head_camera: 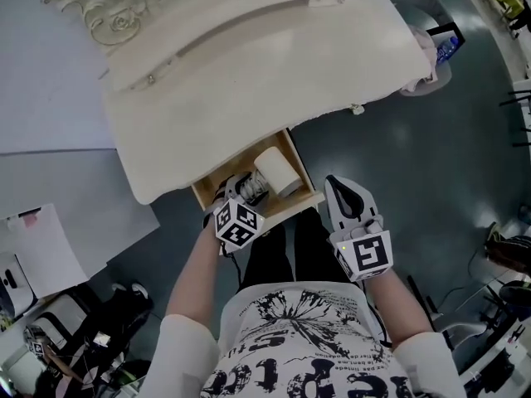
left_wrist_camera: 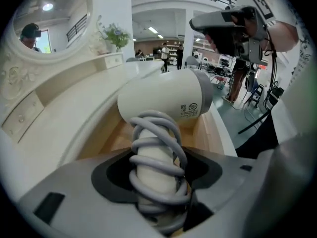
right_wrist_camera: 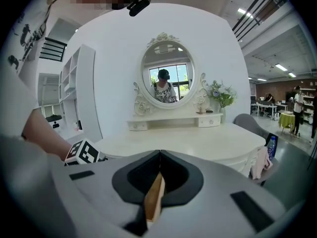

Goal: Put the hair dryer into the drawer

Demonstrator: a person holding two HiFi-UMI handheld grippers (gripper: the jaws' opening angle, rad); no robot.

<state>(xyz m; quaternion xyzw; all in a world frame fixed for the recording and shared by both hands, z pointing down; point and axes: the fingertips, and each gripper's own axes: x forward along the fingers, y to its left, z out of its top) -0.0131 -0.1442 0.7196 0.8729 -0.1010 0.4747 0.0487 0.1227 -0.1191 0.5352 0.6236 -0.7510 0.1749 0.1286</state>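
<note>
Hair dryer (head_camera: pixel 278 171) looks like hard, slick plastic, probably nose-heavy, so the cord-wrapped handle is the grippy spot. That's where the left claw (left_wrist_camera: pixel 157 180) clamps it, with the barrel poking past the tips, low inside the open drawer (head_camera: pixel 300 202). The right claw (head_camera: pixel 346 191) is closed and empty, near the drawer's front right corner.

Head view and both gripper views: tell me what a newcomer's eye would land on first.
The white hair dryer stands out, its grey cord wound round the handle, clamped in the left gripper at the open wooden drawer. The drawer belongs to a cream dressing table, whose ornate oval mirror dominates the right gripper view.
</note>
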